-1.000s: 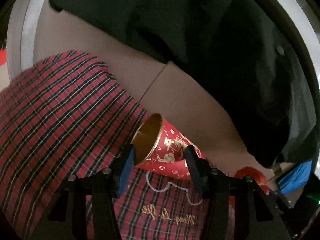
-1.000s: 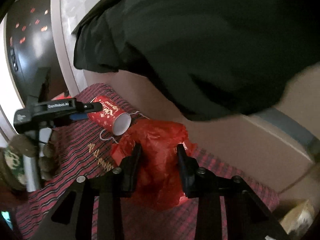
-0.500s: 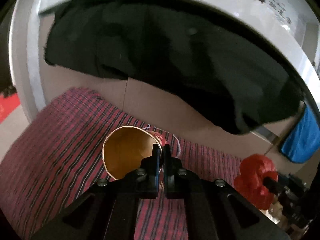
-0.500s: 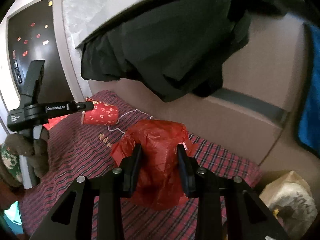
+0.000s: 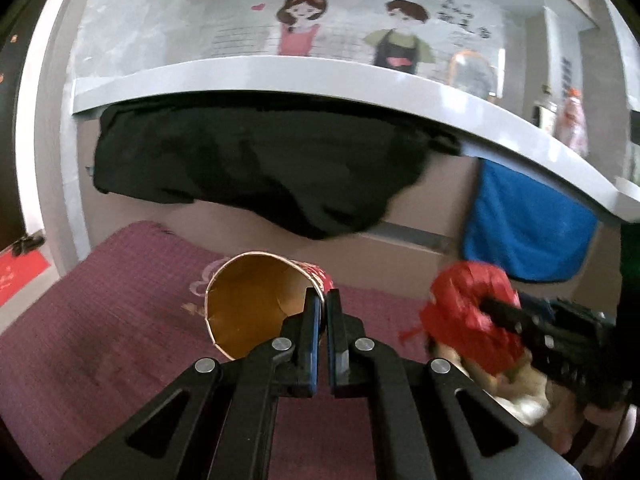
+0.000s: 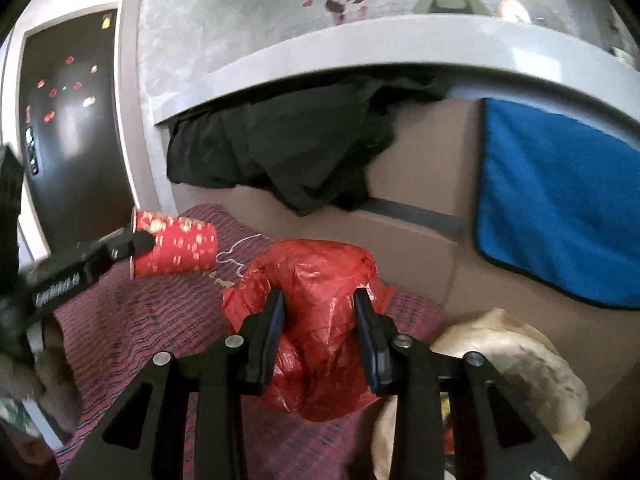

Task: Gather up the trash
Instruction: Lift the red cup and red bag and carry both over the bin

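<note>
Left gripper (image 5: pixel 323 300) pinches red paper cup (image 5: pixel 256 304) rim; right gripper (image 5: pixel 486 306) clamps red bag (image 5: pixel 468 312).

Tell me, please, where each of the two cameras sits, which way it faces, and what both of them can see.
Left wrist: sits on the left gripper, looks along its shut fingers, which pinch the wall of the red paper cup; the right gripper shows at the right edge.
Right wrist: sits on the right gripper, looks along fingers closed on the red plastic bag; the left gripper shows at the left.
Shared: cup, bag, black cloth, blue towel, plaid cloth.
</note>
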### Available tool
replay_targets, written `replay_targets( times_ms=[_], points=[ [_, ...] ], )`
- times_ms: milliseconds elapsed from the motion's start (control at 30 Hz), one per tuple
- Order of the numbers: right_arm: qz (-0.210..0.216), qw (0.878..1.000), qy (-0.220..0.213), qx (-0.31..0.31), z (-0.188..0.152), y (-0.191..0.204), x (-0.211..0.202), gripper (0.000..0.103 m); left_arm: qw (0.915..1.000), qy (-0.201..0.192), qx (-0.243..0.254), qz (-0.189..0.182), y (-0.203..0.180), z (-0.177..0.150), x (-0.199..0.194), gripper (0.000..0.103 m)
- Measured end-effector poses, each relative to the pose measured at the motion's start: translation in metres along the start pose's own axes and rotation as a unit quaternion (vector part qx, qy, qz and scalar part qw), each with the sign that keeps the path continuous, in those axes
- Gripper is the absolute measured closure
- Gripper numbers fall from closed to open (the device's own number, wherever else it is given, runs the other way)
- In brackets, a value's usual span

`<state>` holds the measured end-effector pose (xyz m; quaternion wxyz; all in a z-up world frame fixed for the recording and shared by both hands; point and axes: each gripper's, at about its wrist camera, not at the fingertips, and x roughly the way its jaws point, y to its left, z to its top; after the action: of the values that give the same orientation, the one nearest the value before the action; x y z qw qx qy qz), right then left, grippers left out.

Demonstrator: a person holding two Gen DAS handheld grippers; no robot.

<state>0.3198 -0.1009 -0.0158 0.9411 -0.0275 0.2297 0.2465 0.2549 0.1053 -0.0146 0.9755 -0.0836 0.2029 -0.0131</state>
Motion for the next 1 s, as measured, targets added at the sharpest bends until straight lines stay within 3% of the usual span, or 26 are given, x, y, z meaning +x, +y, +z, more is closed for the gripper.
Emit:
replay_targets(
  times_ms=[200,667,1000],
  points=[
    [-0.029,0.999,-0.020,0.024,-0.003,-0.030,-0.042,0.072,0.9986,-0.016,0.045,-0.023,-0.053,-0.012,-0.022,0.100],
    [-0.081,0.995,-0.048,0.029,-0.011,-0.070,-0.092,0.072,0.9926,-0.085,0.078,-0.037,-0.111,0.001,-0.049,0.100],
    [-0.117,0.991,-0.055,0.040,-0.019,-0.100,-0.107,0.072,0.9909,-0.060,0.082,-0.088,-0.149,-0.010,-0.024,0.100]
  ],
)
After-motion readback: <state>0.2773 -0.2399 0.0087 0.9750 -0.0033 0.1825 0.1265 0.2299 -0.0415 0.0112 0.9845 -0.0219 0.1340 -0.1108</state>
